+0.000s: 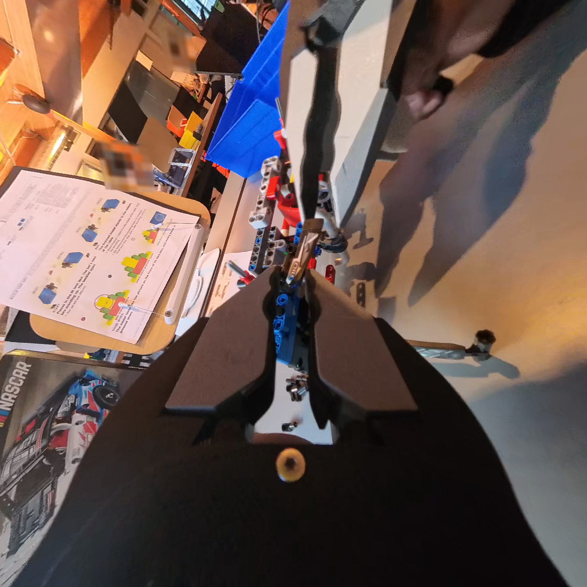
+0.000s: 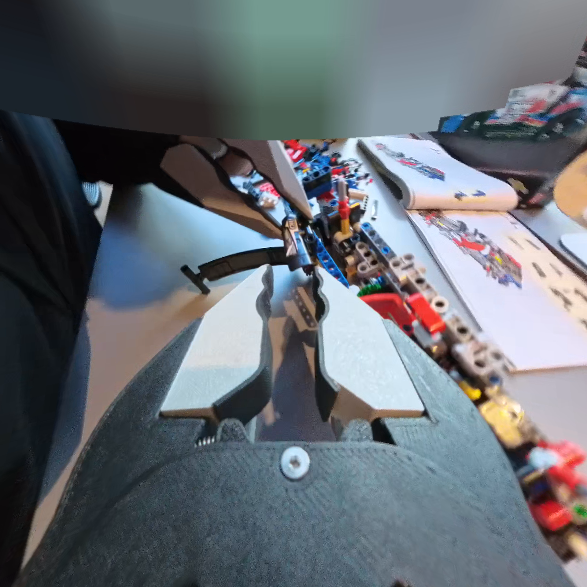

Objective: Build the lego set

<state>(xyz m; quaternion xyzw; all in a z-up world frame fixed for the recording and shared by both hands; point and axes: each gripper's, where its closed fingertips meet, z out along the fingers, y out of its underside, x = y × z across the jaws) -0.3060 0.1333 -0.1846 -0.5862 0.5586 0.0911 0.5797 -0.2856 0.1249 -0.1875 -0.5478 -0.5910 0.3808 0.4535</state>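
Left wrist view: blue Technic subassembly [image 1: 286, 320] clamped in left hand-held gripper [image 1: 290, 279]; right hand-held gripper [image 2: 293, 279] parted, empty. Light, stiff, pins easily dislodged; best gripped by beam.

Lettering on set box [image 1: 47, 444] lid; printed lines on instruction sheet [image 1: 95, 247]; booklet pages [image 2: 508, 286] too blurred.
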